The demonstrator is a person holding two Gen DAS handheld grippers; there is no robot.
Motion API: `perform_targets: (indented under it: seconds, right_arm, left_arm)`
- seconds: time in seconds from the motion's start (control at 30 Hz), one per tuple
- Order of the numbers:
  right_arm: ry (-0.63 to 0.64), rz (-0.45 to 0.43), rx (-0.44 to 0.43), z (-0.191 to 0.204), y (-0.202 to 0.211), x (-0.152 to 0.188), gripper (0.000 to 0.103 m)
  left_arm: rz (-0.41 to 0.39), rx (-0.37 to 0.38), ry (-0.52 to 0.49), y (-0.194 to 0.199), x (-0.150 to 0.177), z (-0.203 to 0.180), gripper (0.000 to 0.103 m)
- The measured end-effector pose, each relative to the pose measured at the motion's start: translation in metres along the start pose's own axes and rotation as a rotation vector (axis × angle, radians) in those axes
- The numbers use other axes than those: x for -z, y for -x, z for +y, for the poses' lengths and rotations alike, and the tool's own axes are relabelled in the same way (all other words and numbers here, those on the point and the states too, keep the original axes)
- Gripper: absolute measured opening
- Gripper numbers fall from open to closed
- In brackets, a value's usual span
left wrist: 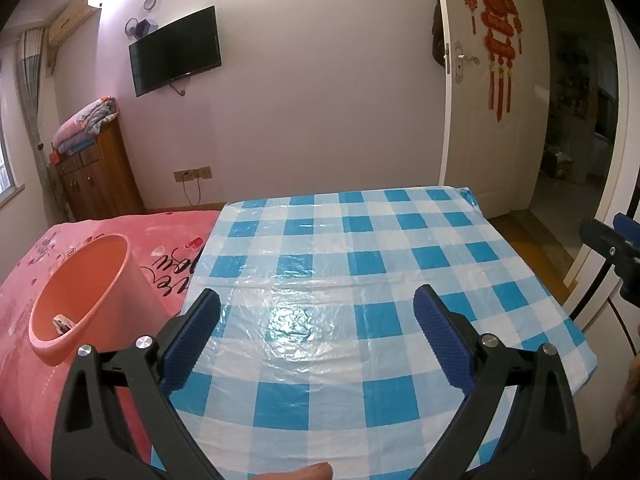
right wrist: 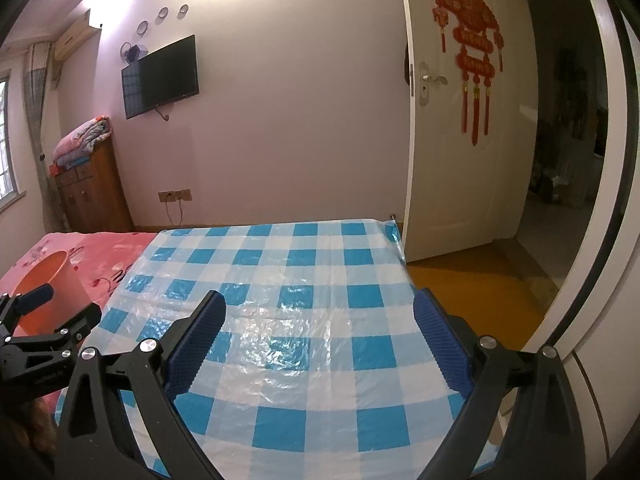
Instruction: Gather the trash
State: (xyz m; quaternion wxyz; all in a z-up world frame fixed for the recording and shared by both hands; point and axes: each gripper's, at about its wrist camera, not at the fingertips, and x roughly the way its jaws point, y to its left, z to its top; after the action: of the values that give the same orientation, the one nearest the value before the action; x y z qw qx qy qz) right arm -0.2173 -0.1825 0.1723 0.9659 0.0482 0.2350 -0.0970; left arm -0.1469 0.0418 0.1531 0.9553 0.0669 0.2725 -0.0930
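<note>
Both the left gripper [left wrist: 316, 312] and right gripper [right wrist: 318, 316] hang spread wide and empty over the bare checked tablecloth [left wrist: 360, 248], one scrap of trash [left wrist: 64, 324] sits in the pink bin [left wrist: 92, 280] at nine o'clock, so collecting looks finished unless another piece turns up.

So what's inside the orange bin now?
In the orange bin, one small whitish scrap lies near the bottom. The near rim covers the rest of the floor, so any more trash there stays unseen.
</note>
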Motion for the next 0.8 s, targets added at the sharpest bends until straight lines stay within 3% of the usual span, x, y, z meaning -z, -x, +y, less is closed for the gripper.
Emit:
perform_targets:
  seconds: [0.8]
  right_arm:
    - [0.010, -0.008, 0.025, 0.0009, 0.0009, 0.0042, 0.095]
  left_arm:
    - [0.001, 0.022, 0.002, 0.0040, -0.0018, -0.0043, 0.098]
